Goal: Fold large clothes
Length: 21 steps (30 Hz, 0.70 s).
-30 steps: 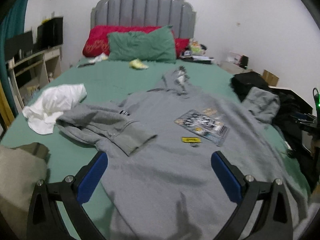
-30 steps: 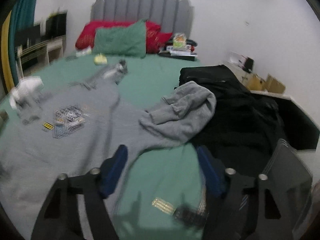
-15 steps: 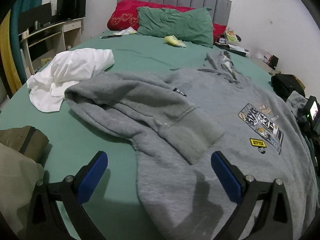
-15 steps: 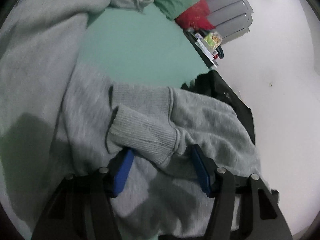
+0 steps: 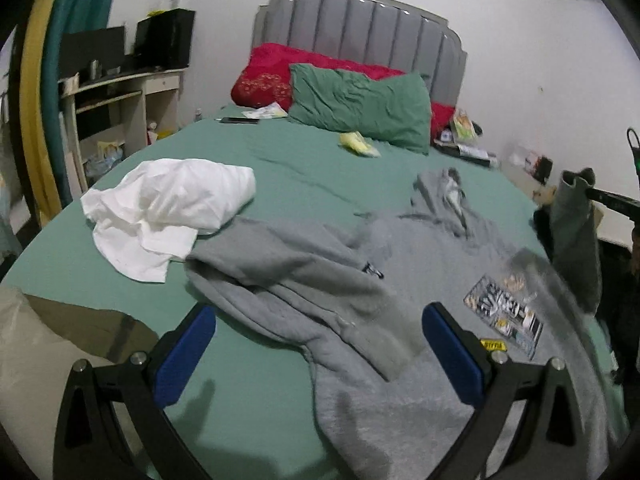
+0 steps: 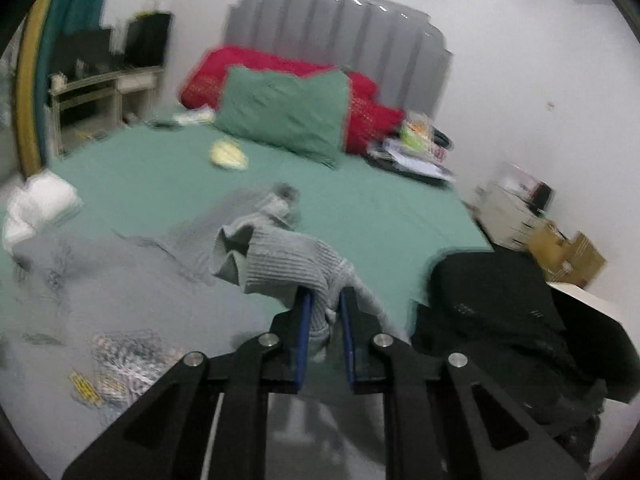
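Grey fleece hoodie (image 5: pixel 404 280) lies face-up on the green bedsheet (image 5: pixel 280 184), one sleeve crumpled across its chest, printed rectangular patch (image 5: pixel 505 316) showing. Right gripper (image 6: pixel 325 332) is clenched on the ribbed knit cuff (image 6: pixel 280 260), lifted off the bed. Left gripper (image 5: pixel 316 356) is spread wide above the folded sleeve, holding nothing; a rumpled white cloth (image 5: pixel 168 208) touches the hoodie's shoulder.

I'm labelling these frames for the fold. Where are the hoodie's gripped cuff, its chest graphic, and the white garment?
gripped cuff (image 6: pixel 276 258), right wrist view, ribbed band above the shut tongs.
chest graphic (image 5: pixel 505 315), left wrist view, middle of the print.
white garment (image 5: pixel 172 204), left wrist view, top of the crumpled pile.
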Available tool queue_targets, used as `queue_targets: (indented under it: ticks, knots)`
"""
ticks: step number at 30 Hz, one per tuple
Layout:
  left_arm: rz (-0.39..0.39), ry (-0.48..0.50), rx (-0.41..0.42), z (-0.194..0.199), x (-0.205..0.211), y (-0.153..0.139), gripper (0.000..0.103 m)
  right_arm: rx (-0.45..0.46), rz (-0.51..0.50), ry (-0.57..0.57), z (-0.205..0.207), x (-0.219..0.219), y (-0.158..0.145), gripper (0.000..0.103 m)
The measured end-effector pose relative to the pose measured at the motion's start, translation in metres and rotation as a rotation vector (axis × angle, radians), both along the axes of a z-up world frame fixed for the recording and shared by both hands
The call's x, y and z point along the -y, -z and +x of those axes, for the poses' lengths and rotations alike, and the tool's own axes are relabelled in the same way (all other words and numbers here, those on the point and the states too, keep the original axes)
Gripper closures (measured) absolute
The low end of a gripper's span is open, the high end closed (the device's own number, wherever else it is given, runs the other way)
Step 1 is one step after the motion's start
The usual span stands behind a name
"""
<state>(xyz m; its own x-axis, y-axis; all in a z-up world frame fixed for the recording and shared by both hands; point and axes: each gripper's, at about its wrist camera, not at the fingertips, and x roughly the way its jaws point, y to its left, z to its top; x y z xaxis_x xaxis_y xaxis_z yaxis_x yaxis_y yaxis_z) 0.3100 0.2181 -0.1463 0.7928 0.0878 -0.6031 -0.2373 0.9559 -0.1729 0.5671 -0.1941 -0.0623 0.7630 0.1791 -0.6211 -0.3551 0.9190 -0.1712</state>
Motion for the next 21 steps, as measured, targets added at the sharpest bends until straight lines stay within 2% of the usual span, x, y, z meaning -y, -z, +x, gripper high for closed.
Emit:
queue_targets:
  ticks: [2,5,7,11,13,14,15,16,21]
  knots:
    - [-0.03,-0.015,0.004,-0.004,-0.011,-0.003,0.0,-0.029,0.043,-0.03,-0.002,-0.042,0.001,0.09]
    - [-0.074,-0.04,0.003,-0.012,-0.033,-0.004,0.0,-0.089,0.1,-0.047,-0.001,-0.092,0.022,0.09]
    - [-0.109,-0.061,0.005,-0.018,-0.048,-0.004,0.0,-0.139,0.142,-0.038,0.001,-0.126,0.047,0.09]
    - [-0.154,-0.075,-0.001,-0.028,-0.068,-0.007,0.0,-0.259,0.228,-0.008,-0.021,-0.178,0.104,0.088]
    - [-0.167,-0.078,-0.001,-0.03,-0.076,-0.01,0.0,-0.339,0.262,-0.016,-0.021,-0.202,0.138,0.08]
    - [-0.175,-0.078,-0.002,-0.03,-0.079,-0.011,0.0,-0.399,0.289,-0.025,-0.024,-0.213,0.154,0.067]
    - [-0.186,-0.08,-0.002,-0.031,-0.082,-0.013,0.0,-0.466,0.32,-0.031,-0.042,-0.22,0.166,0.047]
    - [-0.2,-0.084,0.003,-0.032,-0.086,-0.014,0.0,-0.499,0.346,-0.013,-0.051,-0.223,0.175,0.041]
    - [-0.258,-0.109,0.026,-0.035,-0.103,-0.021,0.0,-0.536,0.48,-0.004,-0.106,-0.237,0.188,0.038]
